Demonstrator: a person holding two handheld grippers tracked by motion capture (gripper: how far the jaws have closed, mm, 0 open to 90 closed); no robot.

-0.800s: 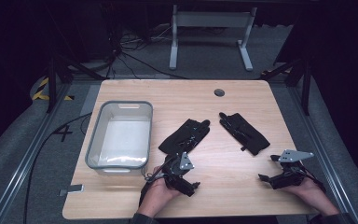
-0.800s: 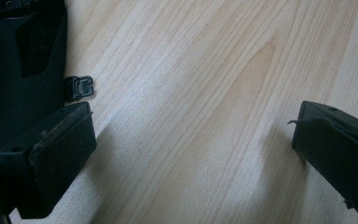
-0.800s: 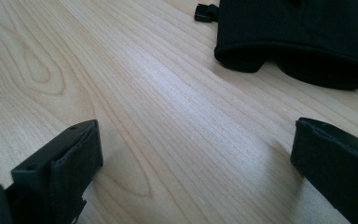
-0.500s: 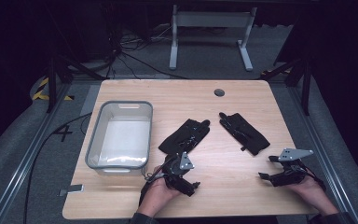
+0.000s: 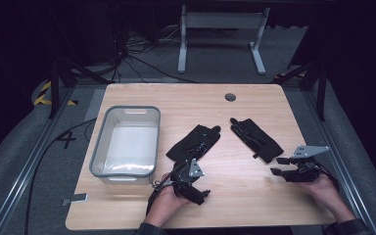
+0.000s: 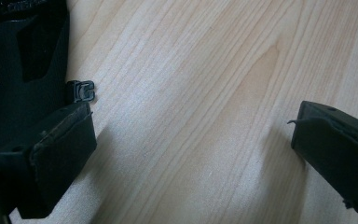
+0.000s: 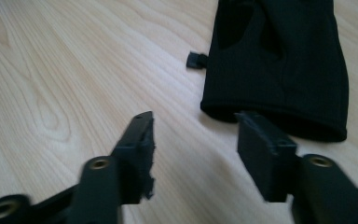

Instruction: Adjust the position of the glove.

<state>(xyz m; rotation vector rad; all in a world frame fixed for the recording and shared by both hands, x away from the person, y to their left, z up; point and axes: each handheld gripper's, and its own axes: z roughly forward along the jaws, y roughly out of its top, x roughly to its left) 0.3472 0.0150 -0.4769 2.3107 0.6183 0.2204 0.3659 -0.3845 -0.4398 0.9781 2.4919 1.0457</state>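
Gloves, two flat black knit ones (image 5: pixel 194 142) (image 5: pixel 256 138), lie mid-table on pale wood grain; the translucent bin (image 5: pixel 126 171) (rounded corners) holds nothing. Left gripper (image 6: pixel 191 140) gapes wide, right gripper (image 7: pixel 193 149) half-open, both empty.

Count on tabletop (image 5: pixel 254 205): two black gloves, left glove (image 5: pixel 194 143) and right glove (image 5: pixel 256 138). One clear plastic bin (image 5: pixel 126 144). Two tongs in hands, left tongs (image 5: pixel 183 171) and right tongs (image 5: pixel 280 165). One round grommet hole (image 5: pixel 230 97) near far edge. Two hands, one per tongs.
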